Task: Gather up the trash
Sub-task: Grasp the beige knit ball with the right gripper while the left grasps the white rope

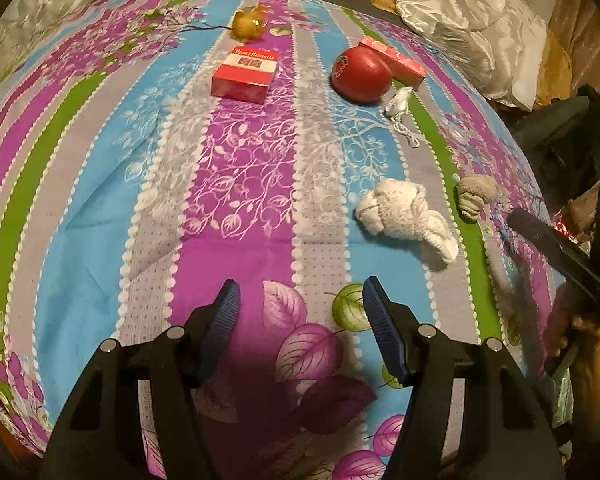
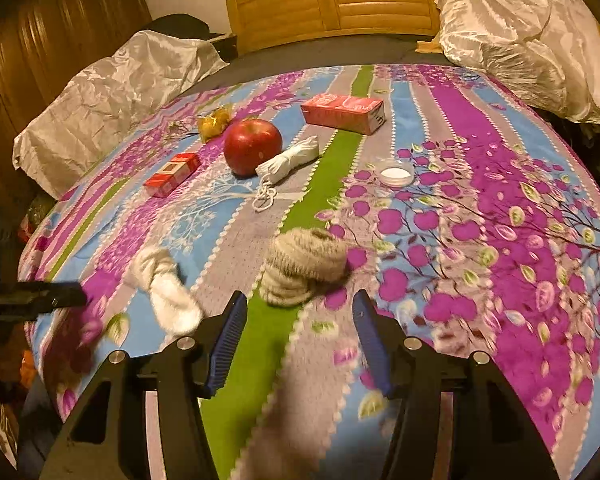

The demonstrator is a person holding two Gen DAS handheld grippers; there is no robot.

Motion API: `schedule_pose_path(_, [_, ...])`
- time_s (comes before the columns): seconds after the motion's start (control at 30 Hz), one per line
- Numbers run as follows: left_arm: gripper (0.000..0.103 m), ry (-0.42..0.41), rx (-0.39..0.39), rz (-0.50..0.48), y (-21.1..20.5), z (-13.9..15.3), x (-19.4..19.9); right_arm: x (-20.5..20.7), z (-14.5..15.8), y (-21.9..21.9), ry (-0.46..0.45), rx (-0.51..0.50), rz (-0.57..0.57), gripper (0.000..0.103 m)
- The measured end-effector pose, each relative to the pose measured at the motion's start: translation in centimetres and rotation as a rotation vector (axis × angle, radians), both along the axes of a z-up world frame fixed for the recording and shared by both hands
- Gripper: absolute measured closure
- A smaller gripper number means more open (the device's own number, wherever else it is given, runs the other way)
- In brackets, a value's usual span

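My left gripper (image 1: pixel 300 304) is open and holds nothing, above the striped floral bedsheet (image 1: pixel 100 208). My right gripper (image 2: pixel 298 312) is open too, empty, and just in front of it lies a grey knitted balled sock (image 2: pixel 304 266). A white knotted sock (image 2: pixel 164 280) lies to its left. Further away are a round red apple (image 2: pixel 252 145), a bundle of white cord (image 2: pixel 288 160), a small red cigarette pack (image 2: pixel 172 174), a long pink carton (image 2: pixel 342 112) and a crumpled yellow wrapper (image 2: pixel 214 122).
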State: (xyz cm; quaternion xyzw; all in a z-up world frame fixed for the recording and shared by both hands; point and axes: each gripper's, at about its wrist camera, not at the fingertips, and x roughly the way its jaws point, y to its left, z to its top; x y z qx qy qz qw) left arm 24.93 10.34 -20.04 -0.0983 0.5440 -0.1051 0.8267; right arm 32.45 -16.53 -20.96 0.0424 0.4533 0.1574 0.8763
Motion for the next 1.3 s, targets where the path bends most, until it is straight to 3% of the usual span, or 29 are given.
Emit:
schedule_pose_path(0.2, [0.042, -0.01, -0.02, 0.028, 0.7, -0.2, 0.0, 3.4, -2.1, 0.8, 0.072, 0.05, -0.07, 0.044])
schedule_pose_path(0.27, [0.042, -0.022, -0.015, 0.038, 0.6, 0.1, 0.2, 4.4, -3.2, 0.7, 0.113, 0.077, -0.109, 0.055])
schedule_pose_path(0.43, [0.042, -0.105, 0.022, -0.01, -1.0, 2.3, 1.1, 3.4, -2.9, -1.3, 0.1, 0.162, -0.161, 0.07])
schedule_pose_path(0.6, [0.042, -0.158, 0.02, -0.165, -6.3, 4.3, 3.8, -0.8, -0.6, -4.6, 0.068, 0.21, -0.221, 0.072])
schedule_pose_path(0.77, [0.042, -0.265, 0.097, -0.375, -13.8, 5.3, 8.7, -5.4, 1.0, -7.1, 0.072, 0.261, -0.251, 0.072])
schedule_pose_path(0.93, [0.042, -0.294, 0.113, -0.411, -17.7, 4.6, 16.4, -8.1, 1.2, -7.8, 0.107, 0.293, -0.244, 0.072])
schedule_pose_path(1.03, [0.039, -0.266, 0.151, -0.441, -19.4, 3.1, 19.8, -8.9, 0.7, -8.0, 0.129, 0.316, -0.246, 0.072])
schedule_pose_path(1.3, [0.04, -0.16, 0.327, -0.576, -21.8, -1.9, 23.2, -8.9, -0.7, -7.7, 0.171, 0.363, -0.244, 0.072])
